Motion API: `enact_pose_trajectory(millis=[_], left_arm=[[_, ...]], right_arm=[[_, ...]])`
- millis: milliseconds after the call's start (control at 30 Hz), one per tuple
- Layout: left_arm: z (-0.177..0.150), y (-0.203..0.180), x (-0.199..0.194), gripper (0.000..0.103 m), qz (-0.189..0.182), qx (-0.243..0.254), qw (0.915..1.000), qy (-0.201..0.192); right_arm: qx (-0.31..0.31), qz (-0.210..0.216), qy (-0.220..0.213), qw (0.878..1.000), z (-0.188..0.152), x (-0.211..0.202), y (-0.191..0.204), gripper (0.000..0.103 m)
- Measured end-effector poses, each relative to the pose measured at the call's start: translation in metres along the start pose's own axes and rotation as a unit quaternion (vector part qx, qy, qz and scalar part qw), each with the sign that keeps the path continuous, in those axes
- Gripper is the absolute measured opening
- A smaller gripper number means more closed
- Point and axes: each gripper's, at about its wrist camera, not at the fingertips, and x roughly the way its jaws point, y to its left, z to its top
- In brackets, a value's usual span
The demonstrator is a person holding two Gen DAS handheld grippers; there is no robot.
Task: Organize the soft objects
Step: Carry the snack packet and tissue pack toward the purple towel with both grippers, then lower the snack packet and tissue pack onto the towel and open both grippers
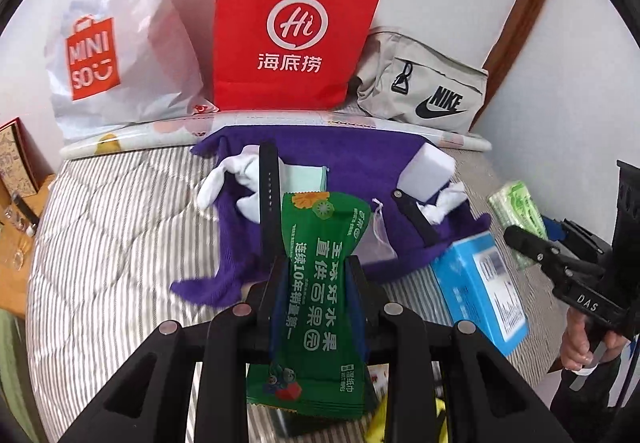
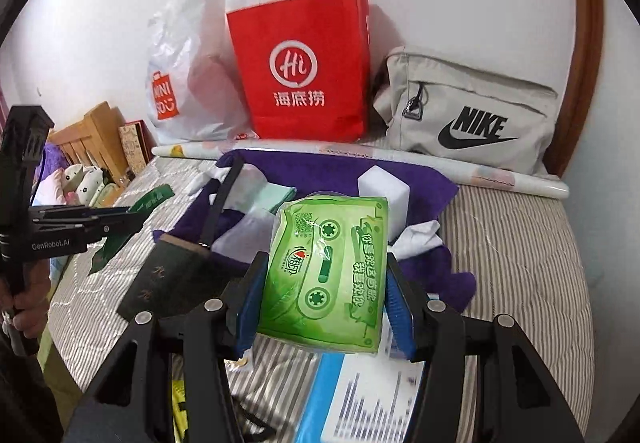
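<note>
While your left gripper (image 1: 316, 279) pinches the dark green wipes packet (image 1: 316, 283) and your right gripper (image 2: 324, 283) clamps the light green tissue pack (image 2: 328, 275), both sit mid-frame clear of the bed (image 1: 100, 243), likely bound for the bags at the top.

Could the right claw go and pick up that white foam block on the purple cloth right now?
Probably not as things stand. The right claw is already shut on a green tissue pack, so it has nothing free to grip with. The white foam block itself lies uncovered on the purple cloth, so the path looks clear.
</note>
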Motion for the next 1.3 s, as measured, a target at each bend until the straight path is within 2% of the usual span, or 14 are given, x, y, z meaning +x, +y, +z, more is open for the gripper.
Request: enact_pose_trajectory(millis=[267, 533, 933, 1067, 1200, 1267, 1300], left_arm=[[0.031, 0.010, 0.045, 0.026, -0.008, -0.006, 0.9996, 0.027], [0.049, 0.021, 0.085, 0.027, -0.010, -0.016, 0.9984, 0.053], [0.062, 0.024, 0.126, 0.027, -0.019, -0.025, 0.9960, 0.083], [0.062, 0.024, 0.130, 0.029, -0.019, -0.025, 0.9955, 0.090], [0.063, 0.024, 0.133, 0.030, -0.019, -0.026, 0.9951, 0.093], [0.063, 0.025, 0.133, 0.031, -0.023, -0.031, 0.9946, 0.096], [0.063, 0.025, 0.134, 0.032, -0.024, -0.035, 0.9942, 0.099]], right_arm=[[0.034, 0.014, 0.051, 0.998, 0.015, 0.061, -0.017, 0.054], [0.036, -0.007, 0.091, 0.995, 0.020, 0.108, -0.025, 0.054], [0.033, -0.030, 0.126, 0.991, 0.027, 0.140, -0.035, 0.054], [0.023, -0.024, 0.149, 0.988, 0.026, 0.149, -0.034, 0.054], [0.024, -0.019, 0.146, 0.989, 0.026, 0.150, -0.036, 0.054], [0.030, -0.010, 0.148, 0.989, 0.027, 0.149, -0.039, 0.055], [0.034, -0.007, 0.152, 0.988, 0.027, 0.149, -0.040, 0.059]])
